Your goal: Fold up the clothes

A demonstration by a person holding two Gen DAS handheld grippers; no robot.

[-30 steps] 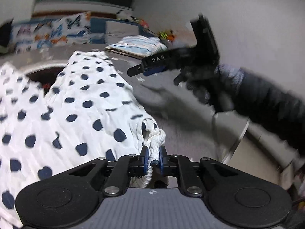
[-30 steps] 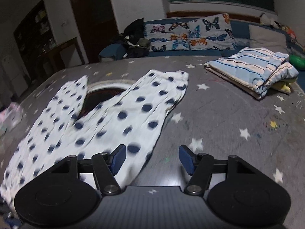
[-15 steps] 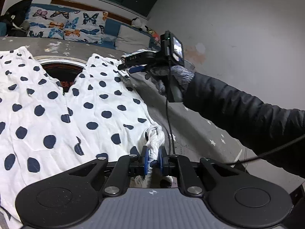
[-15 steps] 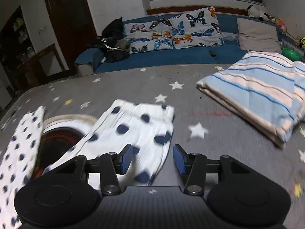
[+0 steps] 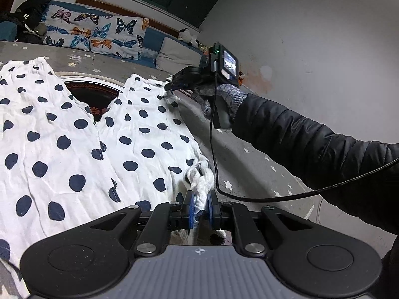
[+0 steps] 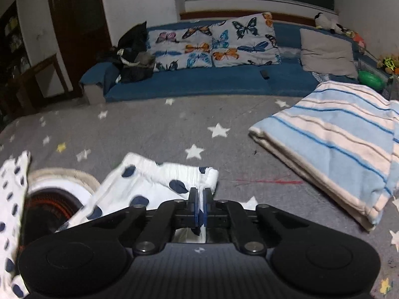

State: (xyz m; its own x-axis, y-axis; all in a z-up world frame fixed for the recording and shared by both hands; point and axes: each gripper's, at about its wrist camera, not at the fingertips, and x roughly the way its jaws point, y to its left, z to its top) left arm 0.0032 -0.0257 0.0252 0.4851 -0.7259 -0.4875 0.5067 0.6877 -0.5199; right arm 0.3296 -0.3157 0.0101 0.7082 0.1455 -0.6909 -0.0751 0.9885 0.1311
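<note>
White trousers with navy polka dots [image 5: 82,137] lie spread flat on the grey star-print cover, two legs pointing away. My left gripper [image 5: 199,205] is shut on the bunched waistband corner with its drawstring [image 5: 199,182]. My right gripper [image 6: 199,208] is shut on the far hem of the right leg [image 6: 174,174]. In the left wrist view the right gripper [image 5: 169,88] shows at that hem corner, held by a gloved hand [image 5: 224,94].
A folded blue-and-white striped blanket [image 6: 336,134] lies to the right. A round dark object with a pale rim [image 5: 89,92] sits under the trousers between the legs. Butterfly pillows [image 6: 214,42] and a blue couch stand behind. A cable [image 5: 274,194] hangs from the right gripper.
My right gripper moved forward to the far hem of the right trouser leg and shut on it. My left gripper kept its hold on the waistband.
</note>
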